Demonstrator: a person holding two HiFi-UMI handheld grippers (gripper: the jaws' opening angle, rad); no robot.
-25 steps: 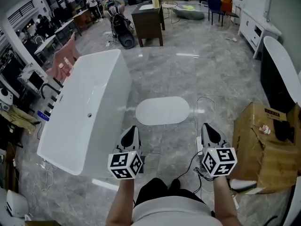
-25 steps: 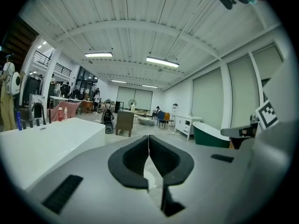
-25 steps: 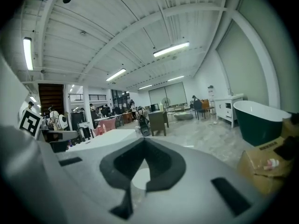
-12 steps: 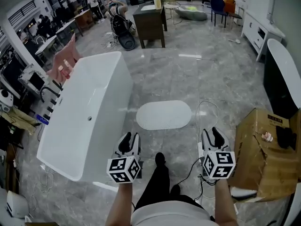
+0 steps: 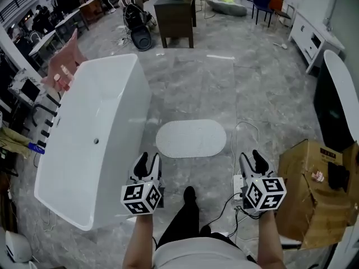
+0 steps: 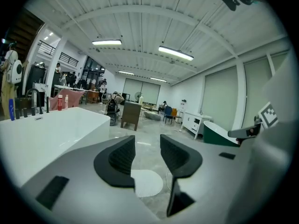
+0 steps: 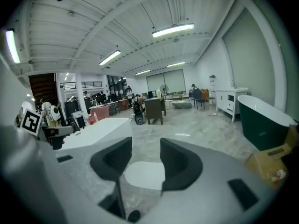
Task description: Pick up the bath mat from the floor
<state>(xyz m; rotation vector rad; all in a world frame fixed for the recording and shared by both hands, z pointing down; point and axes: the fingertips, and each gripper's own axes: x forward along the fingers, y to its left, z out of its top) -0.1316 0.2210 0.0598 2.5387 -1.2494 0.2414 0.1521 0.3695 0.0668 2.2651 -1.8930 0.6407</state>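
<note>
The bath mat (image 5: 190,139) lies flat on the floor at twelve o'clock, with the bathtub (image 5: 90,144) at ten. The left gripper (image 5: 147,161) and right gripper (image 5: 253,159) hover near it, jaws opening on nothing.

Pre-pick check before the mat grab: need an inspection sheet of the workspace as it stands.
Surface: glossy grey marbled tile floor.
Job's things: white oval bath mat lying flat, ahead of both tongs, untouched.
Clutter: brown cardboard box on the right; white power strip by the right tongs.
Grippers: left tongs and right tongs both opening, nothing between them.
Cables: thin white cable beside the mat's right end; black cable near the person's feet.
Surroundings: white freestanding bathtub on the left; dark bathtub on the right; dark wooden cabinet beyond.
</note>
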